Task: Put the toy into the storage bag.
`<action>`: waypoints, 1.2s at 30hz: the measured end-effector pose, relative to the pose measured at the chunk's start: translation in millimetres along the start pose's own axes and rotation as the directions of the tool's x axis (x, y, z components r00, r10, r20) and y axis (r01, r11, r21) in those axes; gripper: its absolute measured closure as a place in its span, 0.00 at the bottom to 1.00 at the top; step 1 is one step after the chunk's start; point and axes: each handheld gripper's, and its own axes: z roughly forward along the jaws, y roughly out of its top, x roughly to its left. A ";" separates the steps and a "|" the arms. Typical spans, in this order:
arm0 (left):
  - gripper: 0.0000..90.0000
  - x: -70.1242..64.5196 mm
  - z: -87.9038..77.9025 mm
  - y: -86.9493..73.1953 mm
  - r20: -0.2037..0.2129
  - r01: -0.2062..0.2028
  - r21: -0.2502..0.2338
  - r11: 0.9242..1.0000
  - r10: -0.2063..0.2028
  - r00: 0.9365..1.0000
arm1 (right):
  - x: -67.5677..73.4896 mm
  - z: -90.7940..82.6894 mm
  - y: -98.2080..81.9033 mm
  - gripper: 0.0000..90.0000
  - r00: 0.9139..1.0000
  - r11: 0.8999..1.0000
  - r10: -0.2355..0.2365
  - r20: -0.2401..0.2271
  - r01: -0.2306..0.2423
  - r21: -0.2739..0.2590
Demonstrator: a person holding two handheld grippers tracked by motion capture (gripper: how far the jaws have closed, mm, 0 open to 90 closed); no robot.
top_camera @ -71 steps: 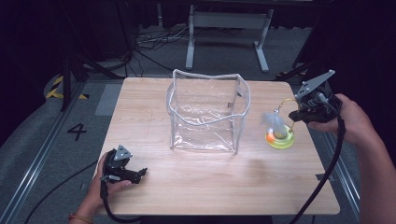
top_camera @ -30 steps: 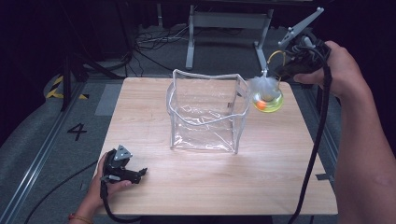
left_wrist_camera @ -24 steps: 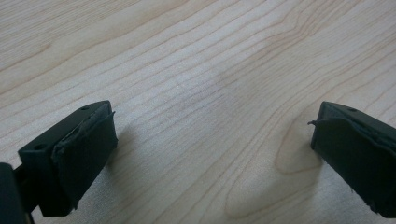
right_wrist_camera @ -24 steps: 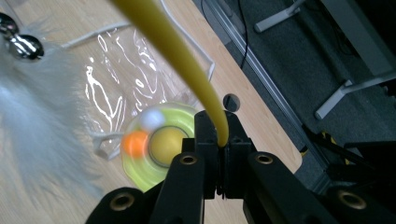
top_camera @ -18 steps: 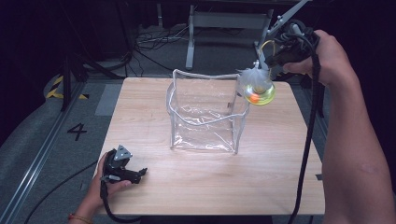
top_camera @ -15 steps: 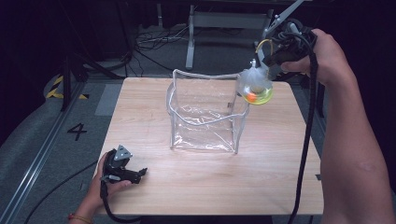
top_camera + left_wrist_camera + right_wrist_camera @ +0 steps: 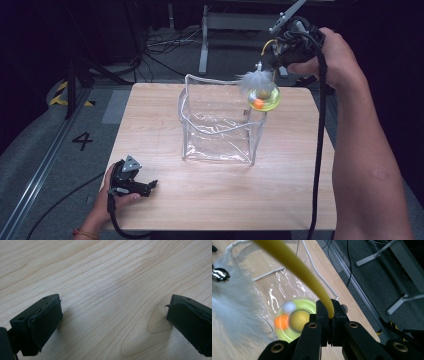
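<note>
The left gripper (image 7: 131, 181) rests on the desk (image 7: 225, 200) with jaws wide and empty; beyond, the right gripper (image 7: 330, 316), jaws clamped on a yellow stalk (image 7: 297, 267), holds the feathered toy (image 7: 263, 97) above the clear bag's (image 7: 220, 125) far corner.

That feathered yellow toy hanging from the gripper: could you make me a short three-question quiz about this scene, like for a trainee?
1. True or false: the right gripper is shut on the toy's yellow stalk.
2. The feathered toy hangs over which thing? A) the clear bag B) the floor C) the left gripper
3. How do the left gripper's jaws stand, and what lies under them?

Key
1. True; the stalk is pinched between its closed jaws.
2. A, above the bag's right rim.
3. Wide apart with nothing between them, over bare wooden table.
</note>
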 end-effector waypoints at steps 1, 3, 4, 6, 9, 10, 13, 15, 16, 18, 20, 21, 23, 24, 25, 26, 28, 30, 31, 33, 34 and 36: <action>0.01 -0.1 0.0 0.0 -0.001 0.001 -0.001 1.000 -0.001 1.000 | 0.2 2.1 0.6 0.98 1.000 1.000 0.001 -0.005 -0.001 -0.002; 0.01 -0.1 0.0 -0.1 0.001 0.002 0.000 1.000 -0.002 1.000 | 0.5 5.4 1.5 0.98 1.000 1.000 0.004 -0.012 -0.004 -0.005; 0.01 -0.3 0.1 -0.1 0.001 0.003 -0.001 1.000 -0.003 1.000 | 1.1 8.1 2.4 0.98 1.000 1.000 0.002 -0.013 -0.002 -0.004; 0.01 -0.1 0.1 0.0 0.000 0.001 -0.001 1.000 -0.001 1.000 | 2.6 14.8 5.3 0.98 1.000 1.000 -0.001 -0.021 0.001 0.002; 0.01 0.0 0.0 0.0 0.000 0.000 0.000 1.000 0.000 1.000 | 5.6 20.8 9.7 0.98 0.999 1.000 -0.010 -0.032 0.010 0.003; 0.01 -0.1 0.0 0.0 -0.001 0.001 -0.001 1.000 -0.001 1.000 | 7.4 23.8 12.1 0.98 0.999 1.000 -0.015 -0.036 0.015 0.003; 0.01 0.0 0.1 0.0 0.001 0.000 0.000 1.000 0.000 1.000 | 12.5 34.4 19.1 0.98 0.998 1.000 -0.029 -0.058 0.029 -0.001; 0.01 -0.2 0.1 0.0 -0.001 0.002 -0.002 1.000 -0.002 1.000 | 16.3 41.1 22.7 0.98 0.997 0.999 -0.033 -0.069 0.032 -0.006; 0.01 0.0 0.1 0.0 0.001 0.001 -0.001 1.000 -0.001 1.000 | 18.3 44.2 24.3 0.98 0.996 0.999 -0.040 -0.078 0.039 -0.009; 0.01 -0.1 0.1 0.0 0.001 0.001 -0.001 1.000 -0.001 1.000 | 21.7 50.6 27.0 0.98 0.995 0.999 -0.047 -0.089 0.046 -0.011; 0.01 -0.2 0.0 -0.1 0.000 0.003 -0.001 1.000 -0.003 1.000 | 25.7 58.0 29.2 0.98 0.994 0.999 -0.053 -0.097 0.053 -0.008; 0.01 -0.1 0.1 0.0 0.000 0.002 -0.001 1.000 -0.002 1.000 | 27.8 62.8 30.1 0.98 0.993 0.998 -0.056 -0.107 0.055 -0.010; 0.01 -0.1 0.1 -0.1 0.000 0.001 -0.002 1.000 -0.001 1.000 | 31.1 70.5 31.1 0.98 0.991 0.998 -0.070 -0.113 0.070 0.002; 0.01 0.0 0.1 0.0 0.000 -0.001 -0.001 1.000 0.001 1.000 | 33.0 75.2 31.2 0.98 0.990 0.997 -0.075 -0.117 0.076 0.006; 0.01 -0.3 0.1 -0.1 0.001 0.003 -0.001 1.000 -0.003 1.000 | 34.4 78.2 30.9 0.98 0.990 0.997 -0.078 -0.117 0.080 0.006; 0.01 0.1 0.1 0.0 0.001 -0.001 -0.001 1.000 0.001 1.000 | 35.6 82.0 29.9 0.98 0.989 0.997 -0.081 -0.124 0.082 0.007; 0.01 0.0 0.1 0.0 0.000 -0.001 -0.001 1.000 0.001 1.000 | 36.9 86.2 28.6 0.98 0.988 0.996 -0.083 -0.134 0.085 0.011; 0.01 0.1 0.1 0.0 -0.001 -0.002 -0.002 1.000 0.002 1.000 | 39.9 95.6 25.7 0.98 0.986 0.996 -0.088 -0.141 0.092 0.021; 0.01 -0.2 0.1 -0.1 0.001 0.002 -0.001 1.000 -0.002 1.000 | 41.0 99.1 24.4 0.98 0.985 0.995 -0.090 -0.148 0.094 0.022; 0.01 -0.3 0.2 -0.1 0.002 0.005 -0.002 1.000 -0.005 1.000 | 45.0 108.3 20.4 0.98 0.982 0.994 -0.101 -0.156 0.106 0.025; 0.01 -0.1 0.1 -0.1 0.002 0.002 0.001 1.000 -0.002 1.000 | 46.2 111.6 18.4 0.98 0.980 0.993 -0.106 -0.170 0.113 0.027; 0.01 0.0 0.0 -0.1 0.001 0.000 0.001 1.000 0.000 1.000 | 47.4 115.1 16.3 0.98 0.979 0.993 -0.107 -0.171 0.114 0.034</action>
